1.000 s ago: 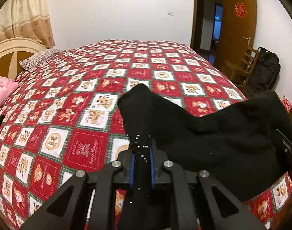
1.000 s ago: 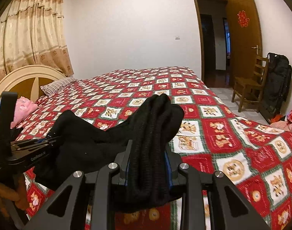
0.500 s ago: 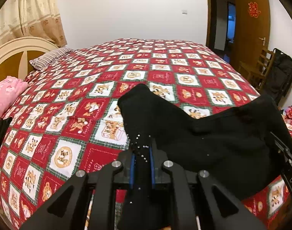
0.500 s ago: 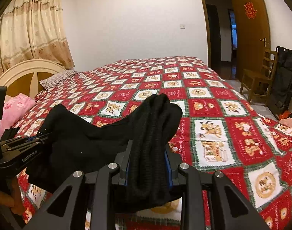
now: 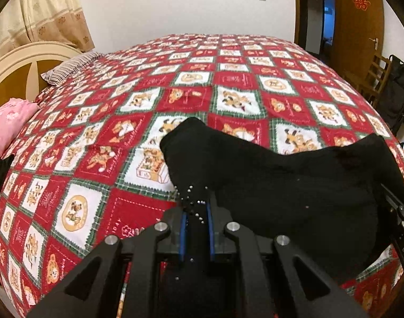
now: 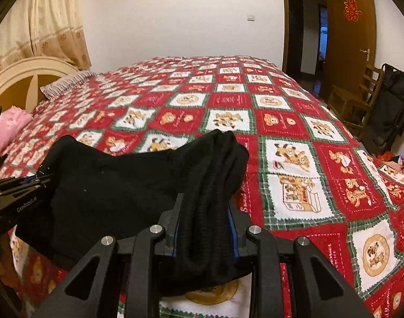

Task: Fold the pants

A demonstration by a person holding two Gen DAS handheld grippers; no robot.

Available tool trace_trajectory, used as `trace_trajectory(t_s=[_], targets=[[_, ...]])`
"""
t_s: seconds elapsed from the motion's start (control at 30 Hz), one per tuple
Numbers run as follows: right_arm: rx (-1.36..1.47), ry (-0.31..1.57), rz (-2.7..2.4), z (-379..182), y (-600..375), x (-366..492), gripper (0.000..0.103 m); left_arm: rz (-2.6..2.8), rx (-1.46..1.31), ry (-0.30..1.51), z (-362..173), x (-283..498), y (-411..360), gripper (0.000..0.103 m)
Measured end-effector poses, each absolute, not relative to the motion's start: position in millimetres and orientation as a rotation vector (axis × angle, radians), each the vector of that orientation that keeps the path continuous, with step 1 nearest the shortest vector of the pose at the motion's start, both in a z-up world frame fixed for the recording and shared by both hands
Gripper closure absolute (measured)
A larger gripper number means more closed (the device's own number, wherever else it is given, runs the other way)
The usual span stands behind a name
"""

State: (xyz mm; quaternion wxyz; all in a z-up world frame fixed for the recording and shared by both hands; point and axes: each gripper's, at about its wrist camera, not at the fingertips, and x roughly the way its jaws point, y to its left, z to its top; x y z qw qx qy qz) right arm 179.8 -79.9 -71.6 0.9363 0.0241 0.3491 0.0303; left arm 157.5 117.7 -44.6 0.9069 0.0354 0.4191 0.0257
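The black pants [image 5: 294,185] hang stretched between my two grippers, just above the near part of the bed. My left gripper [image 5: 196,212] is shut on one end of the cloth, which has small shiny beads by the jaws. My right gripper [image 6: 205,212] is shut on a thick ribbed bunch of the pants [image 6: 215,175]. In the right wrist view the left gripper [image 6: 40,177] shows at the left edge. In the left wrist view part of the right gripper [image 5: 398,217] shows at the right edge.
The bed has a red and white checked quilt [image 5: 228,84] with cartoon patches. A pink cloth [image 5: 8,122], a striped pillow [image 5: 69,66] and a cream headboard [image 5: 24,63] are at the left. A wooden chair [image 6: 355,98], a black bag [image 6: 392,106] and an open door [image 6: 347,26] are at the right.
Both grippers have moved forward and lower over the bed with the pants still held between them. The quilt looks closer and larger in both views.
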Motion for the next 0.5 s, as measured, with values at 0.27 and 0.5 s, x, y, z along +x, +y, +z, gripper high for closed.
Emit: trace_trajectory(t_s=[0.27, 0.5], targets=[[0.018, 0.746, 0.047, -78.9, -77.3, 189.3, 0.074, 0.071, 0.082, 0.886, -57.2, 162.4, 122.2, 0.074], [-0.043, 0.753, 0.034, -80.8, -72.7, 198.7, 0.072, 0.132, 0.139, 0.871, -58.4, 159.1, 130.1, 0.039]])
